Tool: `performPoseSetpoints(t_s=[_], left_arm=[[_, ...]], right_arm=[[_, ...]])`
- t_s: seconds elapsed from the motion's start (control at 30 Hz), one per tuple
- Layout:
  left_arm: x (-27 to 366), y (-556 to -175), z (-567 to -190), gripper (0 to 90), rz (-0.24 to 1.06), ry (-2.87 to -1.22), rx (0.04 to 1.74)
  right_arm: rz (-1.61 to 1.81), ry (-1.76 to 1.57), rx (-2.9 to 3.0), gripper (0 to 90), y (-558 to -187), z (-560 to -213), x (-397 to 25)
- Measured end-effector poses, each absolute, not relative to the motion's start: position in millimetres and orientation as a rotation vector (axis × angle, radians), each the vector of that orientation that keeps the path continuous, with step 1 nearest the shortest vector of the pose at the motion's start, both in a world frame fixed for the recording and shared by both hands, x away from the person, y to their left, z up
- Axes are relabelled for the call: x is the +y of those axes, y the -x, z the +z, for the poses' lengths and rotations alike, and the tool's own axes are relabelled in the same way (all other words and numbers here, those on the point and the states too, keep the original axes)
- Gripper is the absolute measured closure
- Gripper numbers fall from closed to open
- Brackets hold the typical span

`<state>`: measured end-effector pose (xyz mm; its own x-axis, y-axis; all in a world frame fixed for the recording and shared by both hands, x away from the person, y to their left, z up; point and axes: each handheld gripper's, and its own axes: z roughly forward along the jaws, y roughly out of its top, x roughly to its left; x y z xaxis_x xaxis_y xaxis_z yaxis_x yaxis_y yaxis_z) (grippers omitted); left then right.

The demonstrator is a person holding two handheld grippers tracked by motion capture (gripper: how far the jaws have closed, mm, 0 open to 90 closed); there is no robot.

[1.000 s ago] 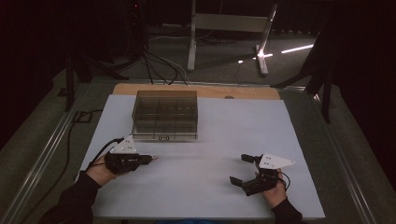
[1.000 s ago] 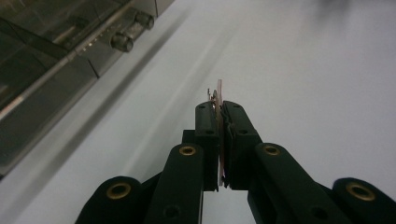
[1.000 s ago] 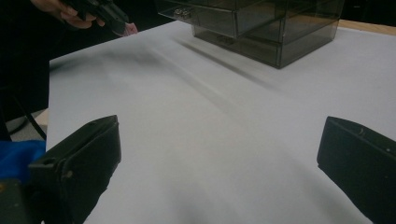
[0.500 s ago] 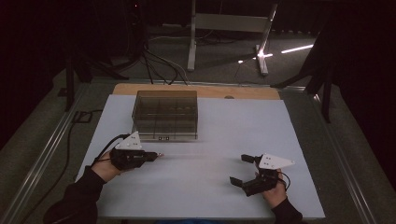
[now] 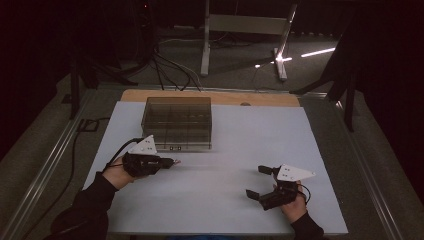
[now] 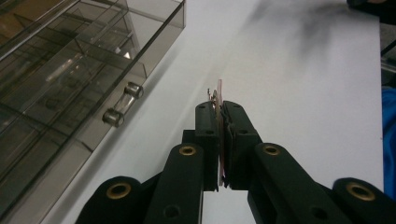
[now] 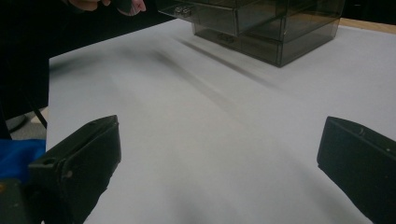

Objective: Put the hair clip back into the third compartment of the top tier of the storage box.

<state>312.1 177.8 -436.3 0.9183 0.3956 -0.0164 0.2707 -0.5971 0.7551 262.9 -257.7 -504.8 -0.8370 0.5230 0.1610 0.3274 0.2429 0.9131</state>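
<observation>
High view, table: your white table [image 5: 220, 200] carried one smoky clear drawer box [image 5: 177, 122] at the far left, with both of your hands near the front edge.
Drawer box: it stood just beyond your left gripper [image 5: 167, 162], near but apart from it; in the left gripper view its front drawer with two small round knobs [image 6: 122, 103] looked closed or nearly so.
Left gripper: your jaws were pressed together on a thin flat piece [image 6: 217, 100], held edge-on and poking past the tips; what it was could not be told.
Right gripper: your right gripper [image 5: 260, 182] hovered over bare table, well apart from the box, jaws spread wide and holding nothing.
Risk, thin piece: you gripped it by a narrow margin, so a knock against the box wall would probably twist it or slide it out.
Risk, drawer: if the piece was bound for a drawer, your left gripper was occupied and your right was far off, so a one-handed pull could drag the light box across the table.
View difference: left gripper view showed you the clamped piece and the knobs, while the high view gave only a faint sliver at the tips; right gripper view [image 7: 219, 154] showed you the box's far corner and the wide gap between its own jaws.
</observation>
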Motion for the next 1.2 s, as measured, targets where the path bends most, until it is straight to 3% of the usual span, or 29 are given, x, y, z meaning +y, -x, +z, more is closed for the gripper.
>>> performPoseSetpoints(t_s=[1.2], left_arm=[[150.9,-340.9,-408.7,87.2,0.198,-2.167,0.533]], right_arm=[[1.642,-0.799,2.327,0.0,-262.5,-504.1,-258.0]])
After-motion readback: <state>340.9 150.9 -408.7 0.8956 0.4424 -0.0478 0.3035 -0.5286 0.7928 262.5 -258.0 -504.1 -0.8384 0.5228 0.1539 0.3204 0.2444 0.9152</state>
